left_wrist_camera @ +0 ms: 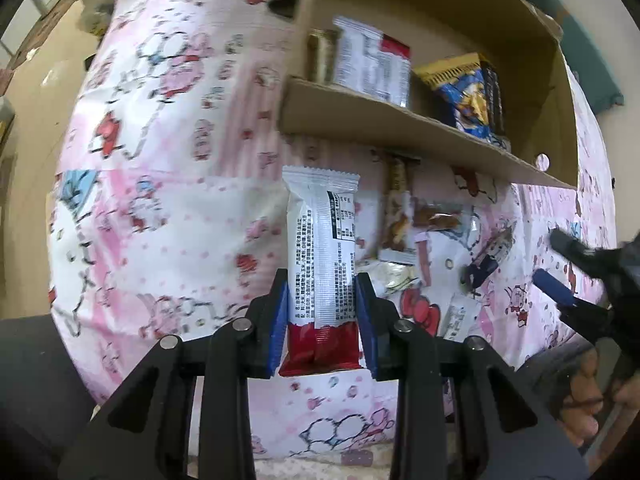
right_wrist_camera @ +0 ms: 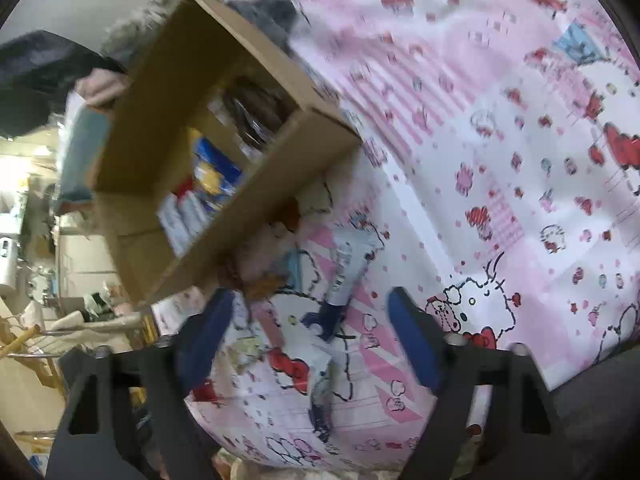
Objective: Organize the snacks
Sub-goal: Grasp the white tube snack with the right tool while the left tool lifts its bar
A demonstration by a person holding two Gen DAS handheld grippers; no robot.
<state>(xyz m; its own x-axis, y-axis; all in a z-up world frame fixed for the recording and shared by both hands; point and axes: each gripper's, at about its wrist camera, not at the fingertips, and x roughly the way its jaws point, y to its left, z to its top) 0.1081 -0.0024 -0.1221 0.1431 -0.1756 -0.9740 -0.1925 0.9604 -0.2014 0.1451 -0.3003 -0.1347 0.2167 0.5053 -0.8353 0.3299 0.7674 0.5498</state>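
A white and red snack bar (left_wrist_camera: 320, 256) lies lengthwise on the pink cartoon cloth (left_wrist_camera: 180, 200), and my left gripper (left_wrist_camera: 321, 280) is shut on it, with a blue pad against each long side. The divided cardboard box (left_wrist_camera: 400, 120) beyond holds matching white and red bars (left_wrist_camera: 372, 64) and blue and yellow packets (left_wrist_camera: 464, 92). My right gripper (right_wrist_camera: 310, 320) hangs open over loose wrappers, with a small white packet (right_wrist_camera: 320, 368) below the gap and untouched. A blue and white packet (right_wrist_camera: 344, 276) lies just past it. The right gripper (left_wrist_camera: 560, 268) also shows at the left wrist view's right edge.
Loose snacks lie on the cloth in front of the box: a brown and gold bar (left_wrist_camera: 396, 216), a clear nut pack (left_wrist_camera: 436, 216), a dark blue packet (left_wrist_camera: 488, 256). The cardboard box (right_wrist_camera: 224, 152) stands up and left of the right gripper. The cloth's edge drops off at lower left (left_wrist_camera: 72, 320).
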